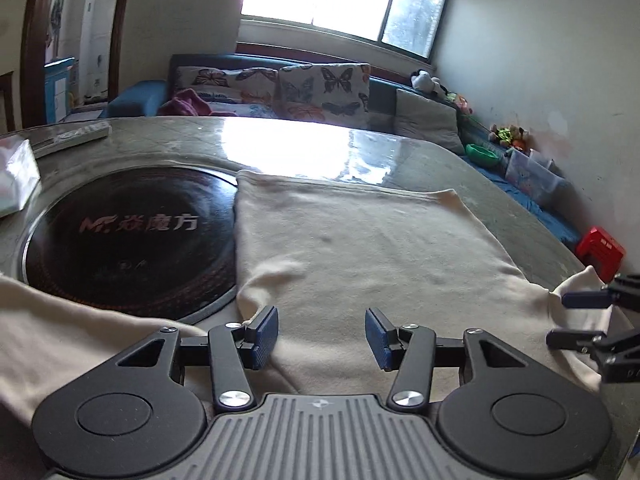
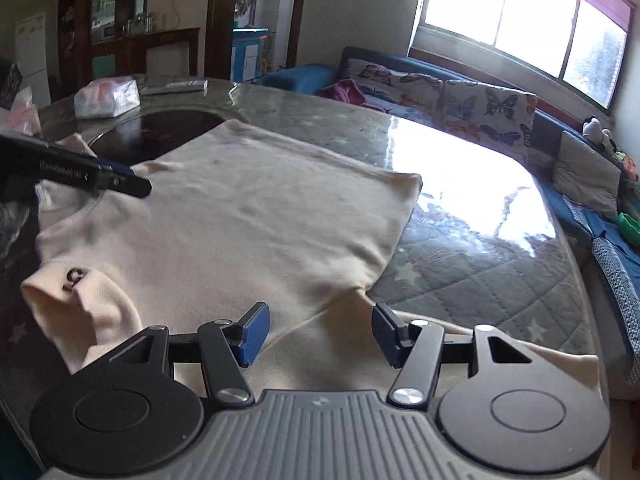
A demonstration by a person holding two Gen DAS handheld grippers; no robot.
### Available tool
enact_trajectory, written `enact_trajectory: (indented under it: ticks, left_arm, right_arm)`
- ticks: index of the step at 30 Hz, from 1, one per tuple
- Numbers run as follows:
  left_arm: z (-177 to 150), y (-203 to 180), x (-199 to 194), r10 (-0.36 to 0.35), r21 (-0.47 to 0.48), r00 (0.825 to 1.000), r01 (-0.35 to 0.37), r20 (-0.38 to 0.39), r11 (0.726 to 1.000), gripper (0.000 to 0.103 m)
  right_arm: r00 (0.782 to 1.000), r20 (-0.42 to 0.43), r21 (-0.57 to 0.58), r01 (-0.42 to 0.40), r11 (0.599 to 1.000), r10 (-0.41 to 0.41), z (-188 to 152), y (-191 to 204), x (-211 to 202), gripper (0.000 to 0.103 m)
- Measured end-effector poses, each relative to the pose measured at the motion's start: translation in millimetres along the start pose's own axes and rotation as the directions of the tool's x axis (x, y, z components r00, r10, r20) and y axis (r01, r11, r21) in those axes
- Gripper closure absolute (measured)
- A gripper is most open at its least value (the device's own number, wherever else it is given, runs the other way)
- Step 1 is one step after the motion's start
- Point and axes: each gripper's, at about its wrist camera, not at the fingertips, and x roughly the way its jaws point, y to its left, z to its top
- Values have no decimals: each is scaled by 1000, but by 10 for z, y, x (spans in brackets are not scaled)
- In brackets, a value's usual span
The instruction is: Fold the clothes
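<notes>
Left wrist view shows your left tongs (image 1: 322, 334) standing apart with nothing pinched, low over the near part of the cream garment (image 1: 360, 248) that lies spread flat across the middle of the frame on the table (image 1: 432, 160). One side of the cloth overlaps the dark round cooktop (image 1: 132, 236) at left. Your right tongs (image 2: 318, 336) are also apart, widening slightly, and empty in the right wrist view, just above the seam where a sleeve (image 2: 460, 364) branches off toward the lower right. The collar (image 2: 80, 292) sits rumpled at lower left of that frame.

Before you close on anything, I would judge it best to settle each pair of tongs onto a single sleeve or shoulder edge, taking both layers together. Lift only enough to clear the cloth, carry the fold inward evenly, and keep the body panel flat so the far hem stays square.
</notes>
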Motion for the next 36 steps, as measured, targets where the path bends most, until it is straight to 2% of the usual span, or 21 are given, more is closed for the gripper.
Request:
enact_trajectory:
  ticks: [4, 8, 13, 16, 21, 23, 25, 28, 30, 31, 33, 36]
  left_arm:
    - [37, -37, -39, -5, -11, 1000, 6, 8, 1000, 49]
    - [175, -126, 84, -15, 1, 999, 15, 28, 1000, 48]
    - [198, 22, 277, 44, -67, 999, -45, -14, 997, 48]
    - [175, 96, 85, 36, -85, 999, -34, 20, 996, 47]
    - [112, 282, -353, 146, -97, 984, -136, 102, 986, 47]
    - [50, 439, -490, 234, -125, 966, -220, 113, 967, 47]
    - [-14, 612, -610, 328, -160, 938, -308, 116, 938, 47]
    - [-106, 933, -740, 477, -234, 874, -447, 90, 864, 48]
    - [-147, 1139, -788, 549, -283, 834, -513, 61, 811, 48]
    - [-163, 1228, -804, 571, -305, 820, -532, 49, 790, 48]
    - [-176, 1364, -813, 592, -332, 805, -551, 29, 766, 49]
    - [-180, 1479, -787, 595, -346, 804, -555, 12, 757, 52]
  right_arm:
    - [1000, -7, 25, -7, 1000, 8, -37, -47, 21, 38]
    - [1000, -12, 58, -19, 998, 19, -48, -110, 23, 36]
    - [1000, -12, 48, -10, 999, 10, -48, -94, 25, 33]
    - [1000, -13, 39, -9, 999, 10, -34, -86, 29, 32]
    - [1000, 9, 14, -7, 1000, 7, 13, -42, -27, 31]
    - [1000, 25, 10, -11, 1000, 10, 32, -14, -75, 31]
    - [999, 42, 7, -17, 1000, 17, 49, 15, -127, 31]
    - [998, 56, 0, -26, 1000, 26, 71, 57, -179, 31]
    - [998, 61, -4, -32, 999, 32, 84, 91, -193, 31]
    - [997, 63, -6, -34, 999, 35, 89, 107, -201, 31]
    - [997, 67, -9, -38, 999, 39, 98, 135, -214, 31]
    - [997, 70, -11, -41, 999, 42, 107, 163, -232, 31]
